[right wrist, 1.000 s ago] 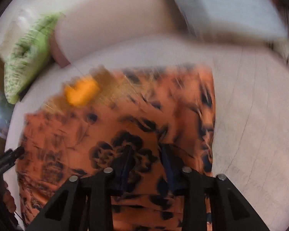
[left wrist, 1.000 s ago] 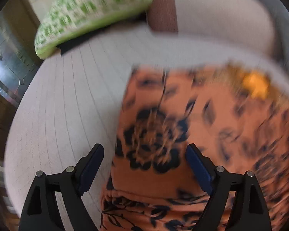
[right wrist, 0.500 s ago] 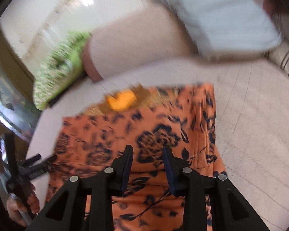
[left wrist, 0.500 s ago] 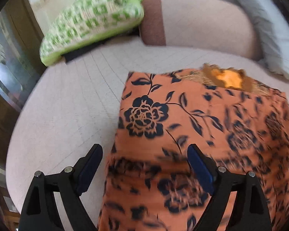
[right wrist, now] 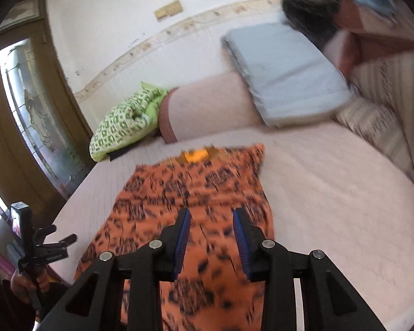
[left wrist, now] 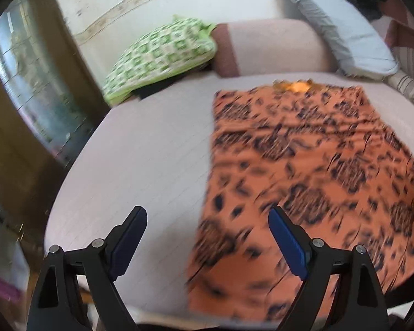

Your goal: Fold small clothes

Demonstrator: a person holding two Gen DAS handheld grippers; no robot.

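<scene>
An orange garment with black flowers lies flat on the pale pink bed, with a yellow patch at its far edge; it also shows in the right wrist view. My left gripper is open and empty, raised above the garment's near left edge. My right gripper is open and empty, raised above the garment's near part. The left gripper also shows in the right wrist view, held in a hand at the bed's left edge.
A green patterned pillow and a pink bolster lie at the head of the bed. A grey-blue pillow leans at the back right. Striped cushions are on the right. A wooden glass door stands left.
Both grippers have pulled back and up from the garment, so more of the bed and room shows. The garment stays flat on the bed. The right jaws have opened a little wider.
</scene>
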